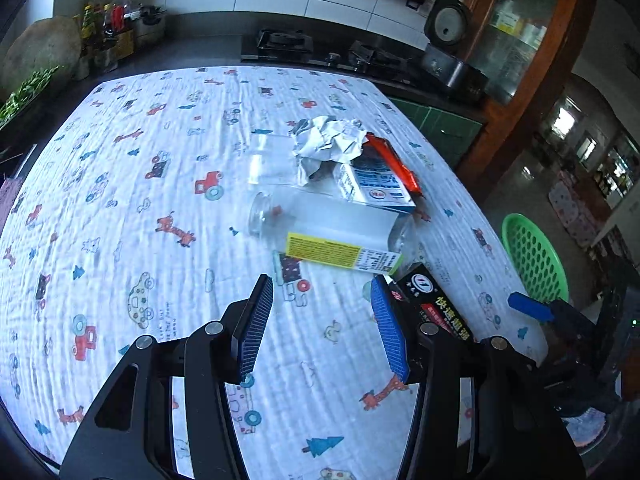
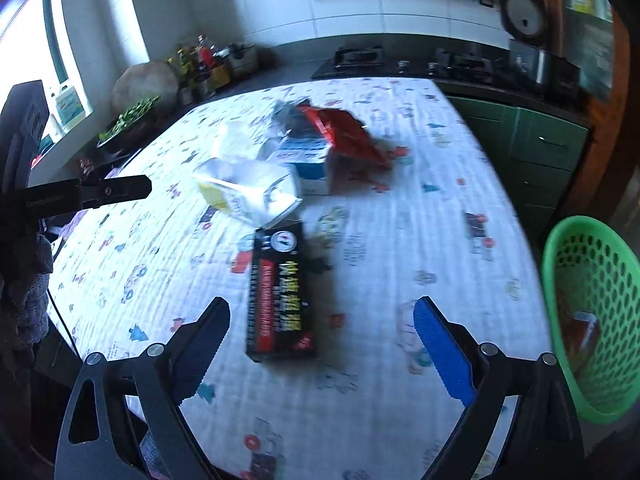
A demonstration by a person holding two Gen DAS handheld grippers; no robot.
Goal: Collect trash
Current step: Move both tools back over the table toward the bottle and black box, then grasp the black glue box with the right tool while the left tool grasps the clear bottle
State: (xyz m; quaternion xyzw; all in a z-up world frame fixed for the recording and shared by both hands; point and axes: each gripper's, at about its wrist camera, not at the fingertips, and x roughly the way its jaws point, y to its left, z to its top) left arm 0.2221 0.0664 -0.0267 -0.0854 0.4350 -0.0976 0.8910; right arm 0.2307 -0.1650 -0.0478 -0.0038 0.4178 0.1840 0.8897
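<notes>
Trash lies on a table covered by a cartoon-print cloth (image 1: 120, 200). A clear bottle with a yellow label (image 1: 328, 236) lies on its side just beyond my open left gripper (image 1: 322, 300). Behind it are a clear plastic cup (image 1: 270, 160), crumpled paper (image 1: 328, 140), a blue-white carton (image 1: 376, 188) and a red wrapper (image 1: 394, 164). A black box (image 1: 436, 308) lies right of my left gripper. In the right wrist view the black box (image 2: 280, 292) lies between the fingers of my open right gripper (image 2: 322, 316), a little beyond them. Both grippers are empty.
A green perforated basket (image 2: 592, 312) stands off the table's right edge, with something red inside; it also shows in the left wrist view (image 1: 536, 256). A counter with a stove (image 1: 328, 52), a rice cooker (image 1: 448, 44) and bottles (image 1: 108, 28) runs behind the table.
</notes>
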